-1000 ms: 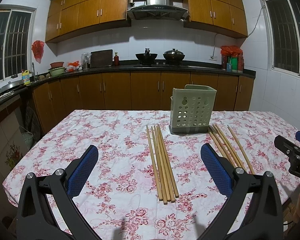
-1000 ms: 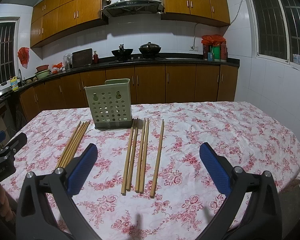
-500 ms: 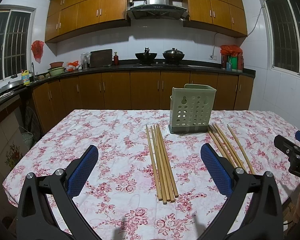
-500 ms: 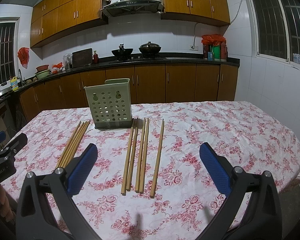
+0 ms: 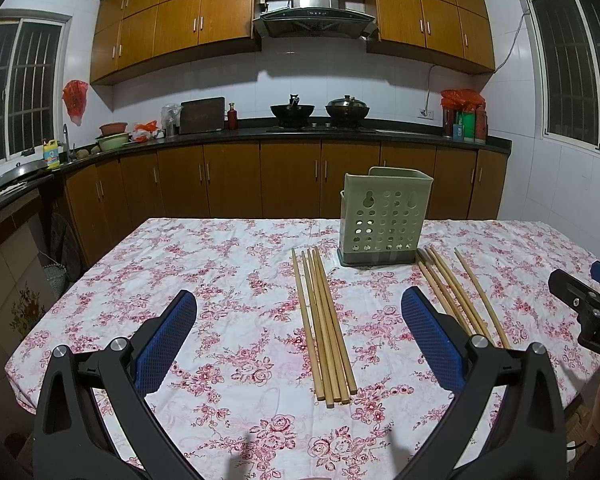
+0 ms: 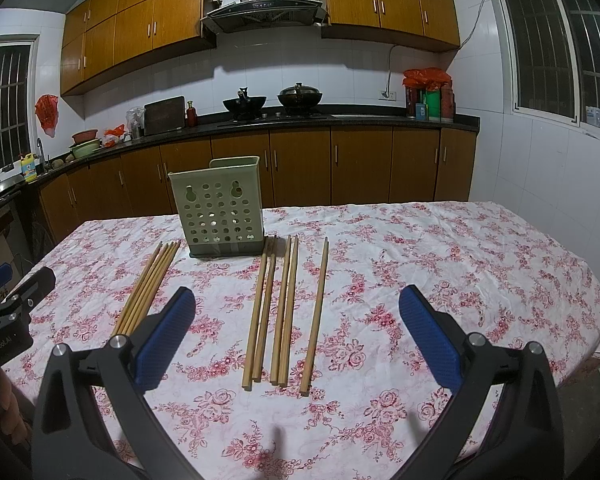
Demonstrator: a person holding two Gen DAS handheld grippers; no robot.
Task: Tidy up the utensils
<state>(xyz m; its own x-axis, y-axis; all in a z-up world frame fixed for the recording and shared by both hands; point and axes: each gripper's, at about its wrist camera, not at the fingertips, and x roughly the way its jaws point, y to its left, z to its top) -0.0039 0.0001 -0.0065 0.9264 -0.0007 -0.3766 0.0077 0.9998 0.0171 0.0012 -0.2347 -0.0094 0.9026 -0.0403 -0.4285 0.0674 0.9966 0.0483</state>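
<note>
Two chopstick bundles (image 5: 324,324) (image 6: 284,312) flank the perforated green holder (image 5: 384,220) on floral tablecloth (image 5: 220,280).

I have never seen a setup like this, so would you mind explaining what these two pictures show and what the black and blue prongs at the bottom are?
There is no robot here: a person holds a two-finger gripper in each hand, and each gripper carries a wide-angle camera looking along its fingers. One picture comes from the left gripper, the other from the right gripper; the prongs are their blue-padded fingers. Both are open and hold nothing. On the table's floral tablecloth stands a green perforated utensil holder. Wooden chopsticks lie flat on either side of it: a tight left bundle and a looser right group. Each camera also catches the other gripper at its edge.
</note>
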